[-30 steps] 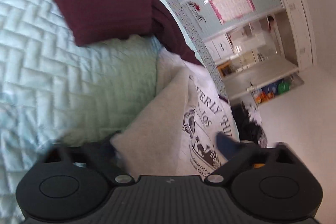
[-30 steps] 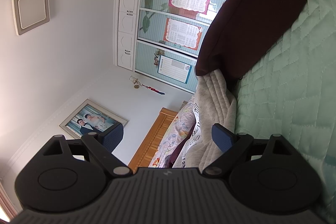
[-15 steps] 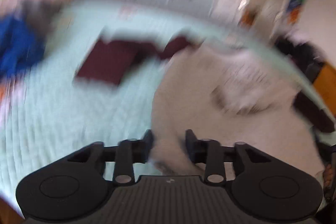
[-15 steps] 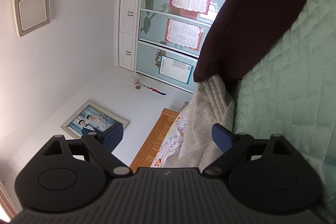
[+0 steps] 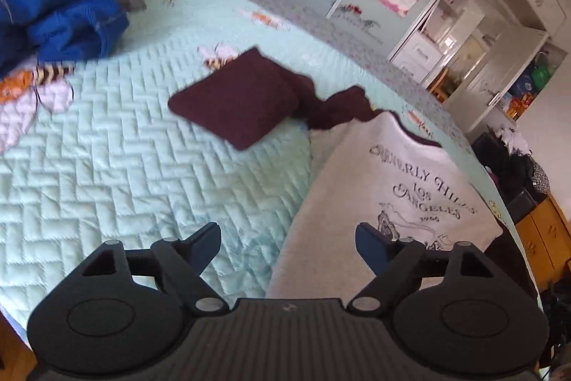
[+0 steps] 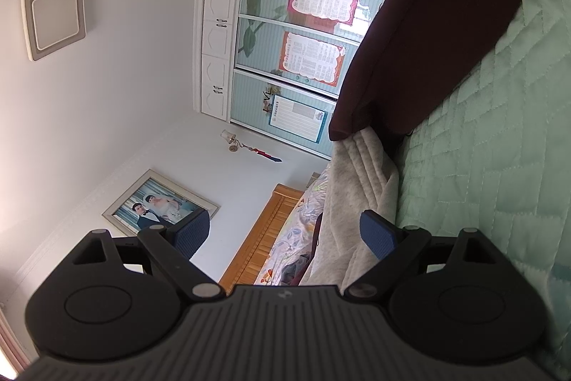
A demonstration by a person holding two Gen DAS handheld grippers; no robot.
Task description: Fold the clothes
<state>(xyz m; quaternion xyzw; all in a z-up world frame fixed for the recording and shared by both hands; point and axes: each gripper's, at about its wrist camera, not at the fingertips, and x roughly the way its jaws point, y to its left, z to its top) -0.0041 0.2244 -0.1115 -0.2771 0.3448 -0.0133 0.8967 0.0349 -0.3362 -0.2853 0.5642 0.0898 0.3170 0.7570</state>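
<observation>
Between folds: grey printed sweatshirt point(image 5: 385, 202) flat on bed point(image 5: 142, 166), left gripper point(image 5: 287, 240) just opened wide, empty; right gripper point(image 6: 285, 232) wide, empty; next, likely regrasp an edge

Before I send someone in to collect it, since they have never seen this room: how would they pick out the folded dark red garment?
Start at the bed with the pale green quilted cover. Near its middle lies the maroon garment, folded into a flat square, with the grey printed sweatshirt spread beside it. It is the only neatly folded piece; the blue clothes near the pillows are crumpled.
</observation>
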